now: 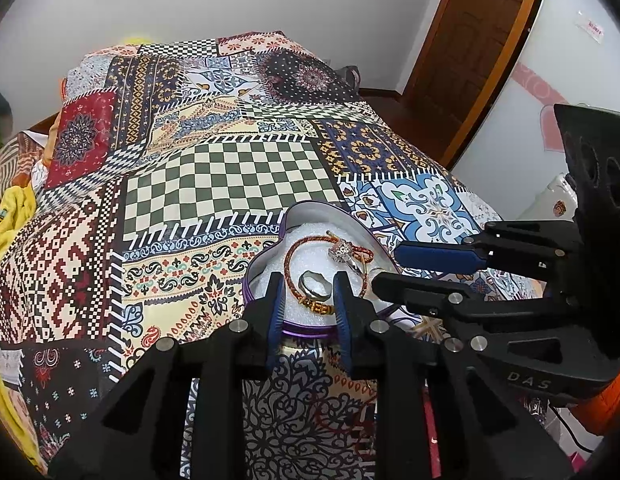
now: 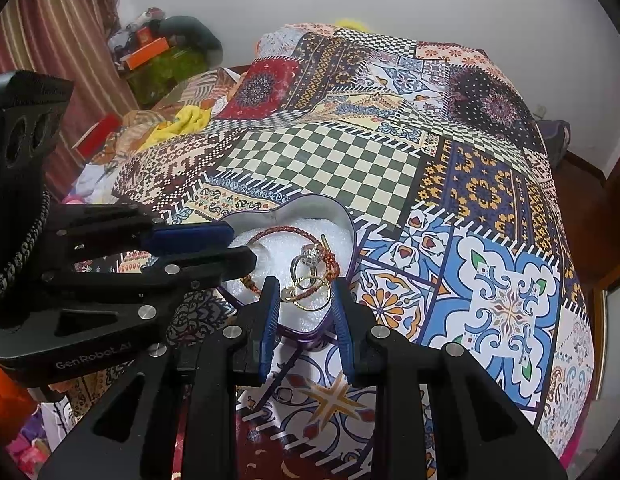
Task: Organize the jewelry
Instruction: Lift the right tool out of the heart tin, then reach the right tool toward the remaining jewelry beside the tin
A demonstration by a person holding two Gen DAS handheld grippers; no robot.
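A purple heart-shaped tin (image 1: 305, 330) (image 2: 348, 216) with white padding lies on the patterned bedspread. In it are a red braided bracelet (image 1: 287, 258) (image 2: 281, 231), a silver band ring (image 1: 314, 282), a stone-set silver ring (image 1: 342, 251) (image 2: 310, 256) and a thin gold ring (image 2: 312, 294). My left gripper (image 1: 307, 286) is open over the tin's near edge, fingers either side of the band ring. My right gripper (image 2: 305, 294) is open over the tin's opposite edge, fingers either side of the gold ring. Each gripper shows in the other's view, the right one (image 1: 394, 264) and the left one (image 2: 241, 246).
The bedspread (image 1: 229, 168) (image 2: 490, 300) covers the whole bed. Yellow cloth and clutter (image 2: 177, 120) lie at the bed's far left side. A wooden door (image 1: 478, 40) stands at the right, beyond the bed.
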